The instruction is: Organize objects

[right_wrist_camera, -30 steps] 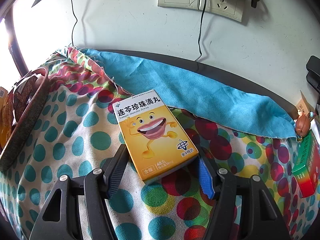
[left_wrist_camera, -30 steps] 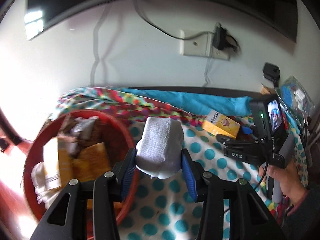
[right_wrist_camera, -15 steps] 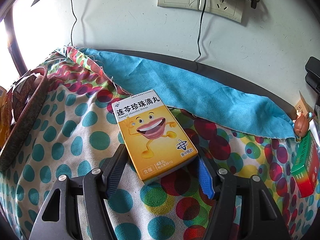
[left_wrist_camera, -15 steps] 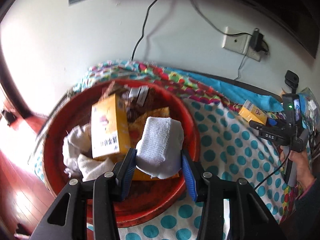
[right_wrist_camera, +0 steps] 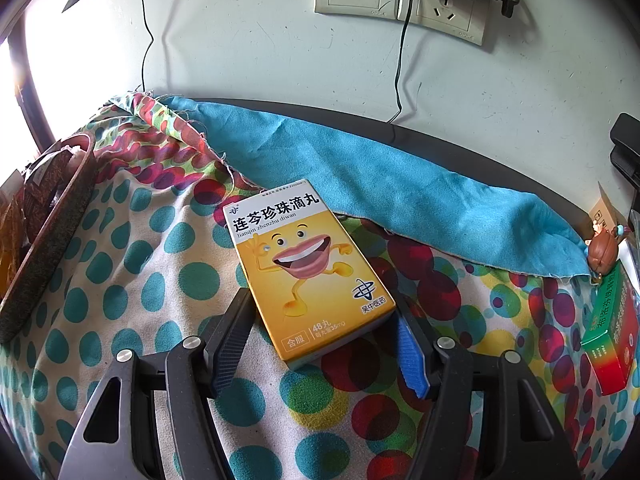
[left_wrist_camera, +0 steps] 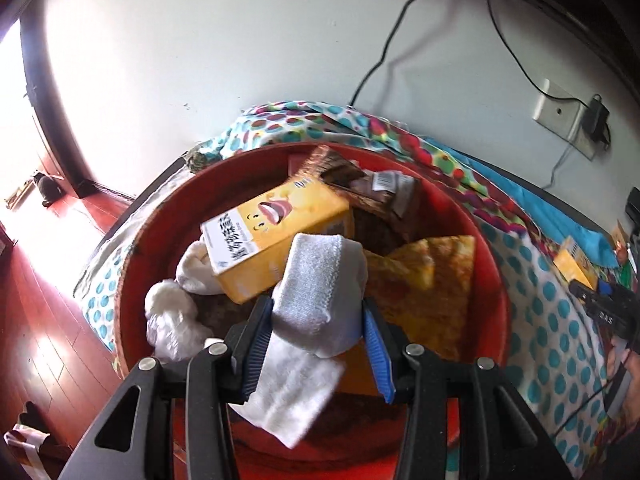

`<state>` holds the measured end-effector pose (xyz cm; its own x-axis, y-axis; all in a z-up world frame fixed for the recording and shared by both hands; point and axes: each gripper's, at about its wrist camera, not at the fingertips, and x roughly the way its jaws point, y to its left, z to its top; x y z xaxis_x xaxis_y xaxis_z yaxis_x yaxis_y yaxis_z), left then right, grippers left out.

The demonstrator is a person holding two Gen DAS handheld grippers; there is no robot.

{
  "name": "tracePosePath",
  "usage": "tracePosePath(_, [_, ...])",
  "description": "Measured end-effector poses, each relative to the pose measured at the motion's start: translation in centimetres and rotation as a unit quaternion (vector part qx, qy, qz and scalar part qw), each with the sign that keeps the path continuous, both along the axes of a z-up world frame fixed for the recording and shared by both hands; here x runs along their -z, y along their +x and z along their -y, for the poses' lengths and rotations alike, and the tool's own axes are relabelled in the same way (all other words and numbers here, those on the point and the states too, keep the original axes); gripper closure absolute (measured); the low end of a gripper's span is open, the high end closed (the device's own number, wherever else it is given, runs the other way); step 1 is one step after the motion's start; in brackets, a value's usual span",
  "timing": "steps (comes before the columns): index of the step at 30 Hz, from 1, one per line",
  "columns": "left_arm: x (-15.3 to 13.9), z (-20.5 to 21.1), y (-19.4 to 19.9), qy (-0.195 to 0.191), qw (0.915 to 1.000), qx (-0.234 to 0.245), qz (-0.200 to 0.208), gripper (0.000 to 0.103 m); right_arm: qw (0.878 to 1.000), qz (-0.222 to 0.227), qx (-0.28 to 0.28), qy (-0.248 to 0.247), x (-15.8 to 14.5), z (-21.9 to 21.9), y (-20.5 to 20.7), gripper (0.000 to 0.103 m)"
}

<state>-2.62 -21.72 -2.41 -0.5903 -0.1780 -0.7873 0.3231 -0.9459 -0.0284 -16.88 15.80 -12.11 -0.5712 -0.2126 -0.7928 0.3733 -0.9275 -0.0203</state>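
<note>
My left gripper (left_wrist_camera: 318,330) is shut on a folded white towel (left_wrist_camera: 320,292) and holds it over the red round basket (left_wrist_camera: 490,276). The basket holds a yellow medicine box (left_wrist_camera: 276,232), white cloths (left_wrist_camera: 172,320), an orange packet (left_wrist_camera: 428,288) and brown wrappers. My right gripper (right_wrist_camera: 320,340) is open, its jaws on either side of the near end of a second yellow medicine box (right_wrist_camera: 308,268) that lies flat on the dotted cloth (right_wrist_camera: 120,300). That box also shows far right in the left wrist view (left_wrist_camera: 574,266).
A blue cloth (right_wrist_camera: 400,196) lies along the table's back edge by the wall. A green and red box (right_wrist_camera: 614,328) and a small brown figure (right_wrist_camera: 604,248) sit at the right. Wall sockets with cables (right_wrist_camera: 436,0) hang above. The basket's edge (right_wrist_camera: 48,248) is at the left.
My left gripper has carried the towel left from over the dotted cloth to over the red basket. The right gripper and its box have stayed put.
</note>
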Motion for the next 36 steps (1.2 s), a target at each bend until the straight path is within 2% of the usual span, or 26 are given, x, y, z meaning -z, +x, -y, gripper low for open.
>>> tracePosePath(11, [-0.1, 3.3, -1.9, 0.011, 0.9995, -0.028, -0.006, 0.058, 1.0, 0.0, 0.0, 0.001, -0.1, 0.0, -0.1, 0.04])
tracePosePath(16, [0.0, 5.1, -2.0, 0.047, 0.9972, -0.053, -0.024, 0.058, 1.0, 0.0, 0.0, 0.002, 0.0, 0.0, -0.1, 0.04])
tracePosePath(19, [0.1, 5.2, -1.7, 0.05, 0.9964, -0.061, -0.032, 0.057, 1.0, 0.0, 0.001, 0.001, 0.1, -0.2, -0.2, 0.039])
tracePosePath(24, [-0.2, 4.4, -1.2, 0.028, 0.9981, -0.046, -0.029, 0.055, 1.0, 0.0, 0.001, 0.002, 0.0, -0.1, -0.1, 0.038])
tracePosePath(29, [-1.2, 4.3, -0.5, 0.037, 0.9983, -0.029, -0.035, 0.047, 1.0, 0.001, 0.001, 0.002, 0.0, -0.1, -0.2, 0.038])
tracePosePath(32, [-1.6, 4.7, 0.0, 0.043, 0.9978, -0.033, -0.039, 0.045, 1.0, 0.001, 0.001, 0.001, 0.0, -0.1, -0.2, 0.038])
tracePosePath(36, [-1.8, 5.0, 0.8, 0.017, 0.9981, -0.05, -0.03, 0.044, 1.0, 0.002, 0.001, 0.0, 0.0, -0.2, -0.2, 0.038])
